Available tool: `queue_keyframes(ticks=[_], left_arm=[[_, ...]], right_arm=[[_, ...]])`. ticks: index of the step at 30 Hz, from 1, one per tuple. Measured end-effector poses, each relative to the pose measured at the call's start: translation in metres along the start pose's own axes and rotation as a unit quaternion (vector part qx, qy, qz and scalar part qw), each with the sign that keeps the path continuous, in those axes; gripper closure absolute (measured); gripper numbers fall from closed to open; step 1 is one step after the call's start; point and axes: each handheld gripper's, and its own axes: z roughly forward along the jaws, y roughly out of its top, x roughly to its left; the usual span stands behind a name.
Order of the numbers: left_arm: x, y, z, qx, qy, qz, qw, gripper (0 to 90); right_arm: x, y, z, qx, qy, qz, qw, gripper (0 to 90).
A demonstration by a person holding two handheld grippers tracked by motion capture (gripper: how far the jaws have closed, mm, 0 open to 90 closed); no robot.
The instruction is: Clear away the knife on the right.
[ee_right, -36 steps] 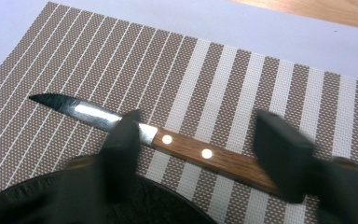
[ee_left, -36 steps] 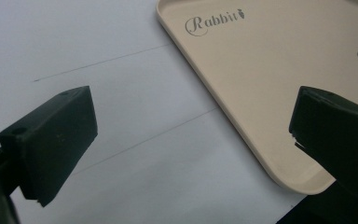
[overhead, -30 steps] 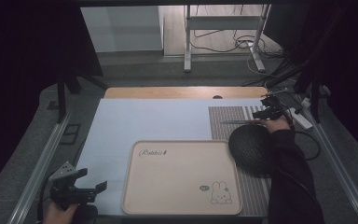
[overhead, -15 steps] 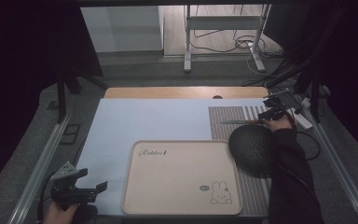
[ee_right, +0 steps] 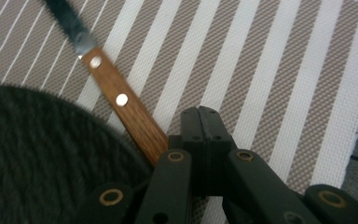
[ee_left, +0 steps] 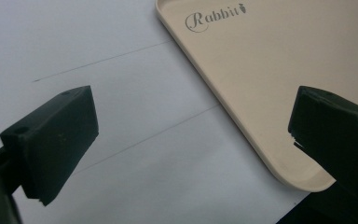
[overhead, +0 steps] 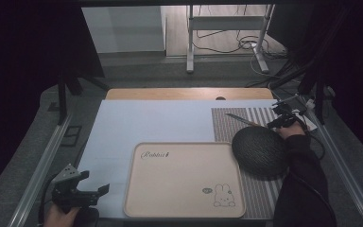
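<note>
Beige tray (overhead: pixel 184 179), "Rabbit" script, bunny drawing

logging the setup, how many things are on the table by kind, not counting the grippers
tray: 1
striped placemat: 1
dark round mat: 1
wooden-handled knife: 1
total: 4

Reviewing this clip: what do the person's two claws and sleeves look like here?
Both claws are black. The left claw carries a grey three-cornered plate on top and has blocky, wedge-shaped jaws. The right claw has black linkage bars with brass-coloured rivets and a thin cable trailing off it. The right arm wears a dark long sleeve; the left hand shows at the bottom edge.
</note>
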Motion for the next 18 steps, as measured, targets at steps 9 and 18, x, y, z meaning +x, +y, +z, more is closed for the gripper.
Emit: queue_keyframes(ticks=[9,18], left_arm=[[0.0,0.0,0.0,0.001,0.002,0.003,1.0,1.8],[-0.001,0.0,0.0,0.002,0.002,0.004,1.0,1.8]], right_arm=[[0.001,-0.001,-0.003,0.011,0.01,0.001,0.9999,86.1],[0.005,0.01,-0.012,-0.032,0.019,0.027,0.9989,39.4]])
